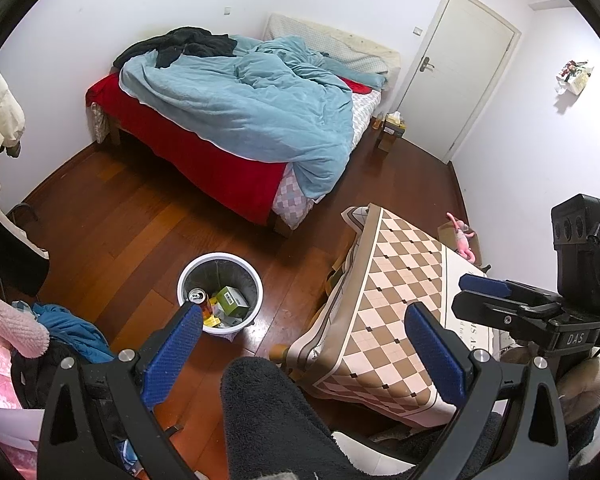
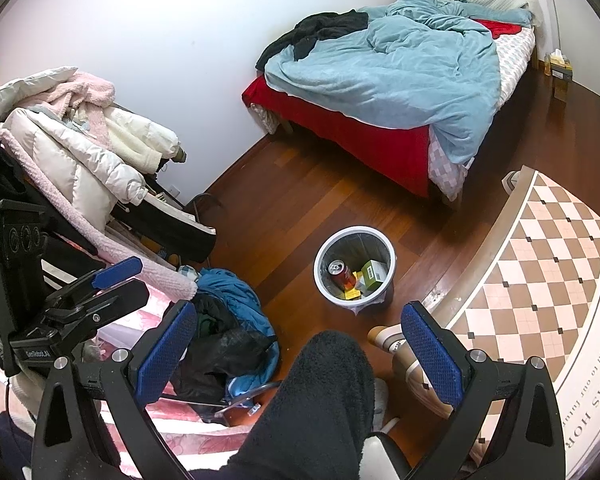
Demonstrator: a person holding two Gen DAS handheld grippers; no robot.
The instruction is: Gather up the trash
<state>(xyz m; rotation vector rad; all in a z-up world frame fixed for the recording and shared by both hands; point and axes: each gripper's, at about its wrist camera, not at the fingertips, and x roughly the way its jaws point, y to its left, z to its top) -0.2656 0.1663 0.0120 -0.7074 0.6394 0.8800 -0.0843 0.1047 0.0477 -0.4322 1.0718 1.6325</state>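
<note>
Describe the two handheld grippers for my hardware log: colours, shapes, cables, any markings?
Both are black, with forked frames, silver bolts and textured blue finger pads. The left gripper shows the same build as the right gripper. Each carries a black box with three round ports, cabled. White labels read "DAS" and "GenRobot.AI".

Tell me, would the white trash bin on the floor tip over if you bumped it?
Probably a hard bump could tip the bin: it looks like thin, light plastic. It may slide first, since the wood floor looks smooth and shiny. The can and boxes inside add only a little weight.
</note>
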